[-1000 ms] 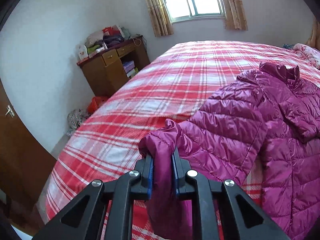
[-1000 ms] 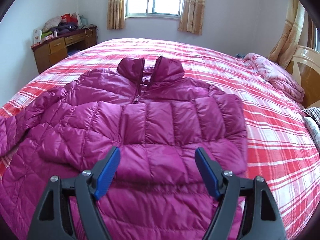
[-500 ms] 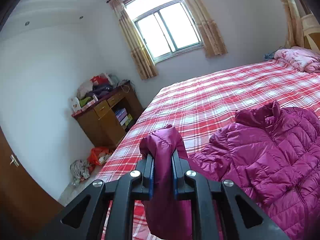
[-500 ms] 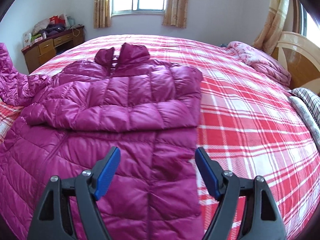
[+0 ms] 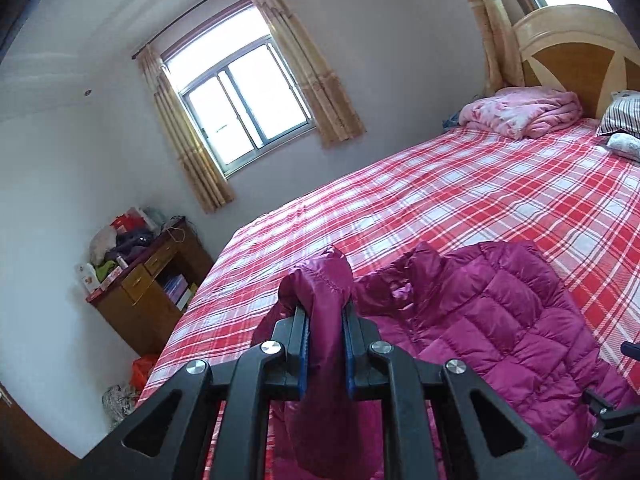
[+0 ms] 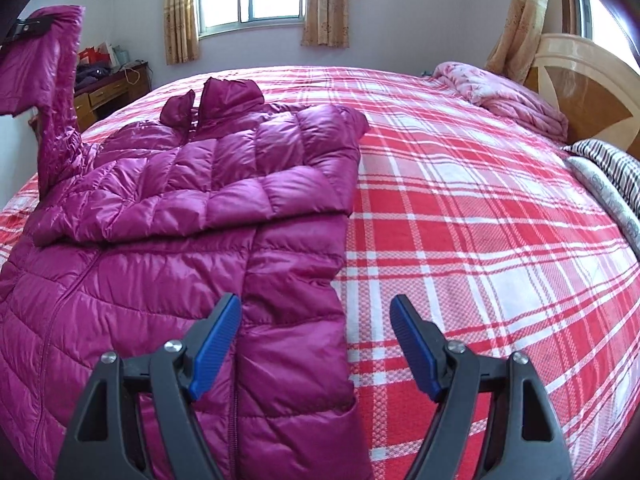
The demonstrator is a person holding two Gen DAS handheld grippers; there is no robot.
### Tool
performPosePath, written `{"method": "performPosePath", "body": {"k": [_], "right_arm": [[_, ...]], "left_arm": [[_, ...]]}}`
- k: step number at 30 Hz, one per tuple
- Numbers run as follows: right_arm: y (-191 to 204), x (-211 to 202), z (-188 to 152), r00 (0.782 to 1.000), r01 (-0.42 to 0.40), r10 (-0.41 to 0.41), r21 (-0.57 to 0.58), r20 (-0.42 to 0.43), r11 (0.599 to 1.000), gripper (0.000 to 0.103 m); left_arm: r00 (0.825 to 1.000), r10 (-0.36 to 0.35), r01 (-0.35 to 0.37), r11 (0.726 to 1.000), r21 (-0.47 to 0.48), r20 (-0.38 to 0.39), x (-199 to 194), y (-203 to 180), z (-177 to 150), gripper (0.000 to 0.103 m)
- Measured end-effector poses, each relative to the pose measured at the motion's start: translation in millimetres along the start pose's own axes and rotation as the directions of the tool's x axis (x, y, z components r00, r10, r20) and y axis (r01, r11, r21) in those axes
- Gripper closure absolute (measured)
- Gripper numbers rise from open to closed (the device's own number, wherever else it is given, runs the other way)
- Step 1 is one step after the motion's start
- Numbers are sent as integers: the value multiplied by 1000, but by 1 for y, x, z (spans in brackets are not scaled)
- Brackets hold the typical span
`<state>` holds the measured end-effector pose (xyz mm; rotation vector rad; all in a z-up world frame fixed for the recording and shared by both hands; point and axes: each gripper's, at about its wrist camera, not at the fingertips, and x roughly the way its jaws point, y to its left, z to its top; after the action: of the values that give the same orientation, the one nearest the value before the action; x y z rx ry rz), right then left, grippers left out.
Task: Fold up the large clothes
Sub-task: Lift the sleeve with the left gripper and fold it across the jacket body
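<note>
Here the left gripper (image 5: 325,350) is closed tight on the cuff of the sleeve (image 6: 56,92), lifted above the bed (image 6: 460,220). The jacket (image 6: 168,220) lies flat on the bed, its other sleeve already folded across the chest. I think the sleeve should be carried across the body and laid smooth before release. The right gripper (image 6: 316,346) hangs wide open and empty over the jacket's right edge; it could press the fold there.
</note>
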<state>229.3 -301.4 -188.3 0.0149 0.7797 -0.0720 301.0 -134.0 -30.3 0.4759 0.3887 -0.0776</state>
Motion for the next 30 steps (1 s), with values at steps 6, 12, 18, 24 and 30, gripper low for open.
{"method": "performPosePath", "body": {"k": [6,12,18,24,30], "right_arm": [[-2,4,-4,1000,-11,11,21,-14,1000,23],[0,3,-5,1000,-2,2,19,-6,1000,23],[-1,2,-6,1000,-6,6,28,0,1000,23],[-3,3,-7,1000,-12,12,37,3,999,23],[-4,3,-7,1000,-16,16,38,1,999,22]], "left_arm": [[998,-58,59,998,23,-41,23,-49,-6,90],[993,-90,94,994,55,-81,45,-92,-22,90],[990,-100,107,992,69,-95,59,-124,-32,87],[993,-107,110,992,60,-56,52,-124,-33,23],[996,-84,83,996,30,31,32,-93,-33,12]]}}
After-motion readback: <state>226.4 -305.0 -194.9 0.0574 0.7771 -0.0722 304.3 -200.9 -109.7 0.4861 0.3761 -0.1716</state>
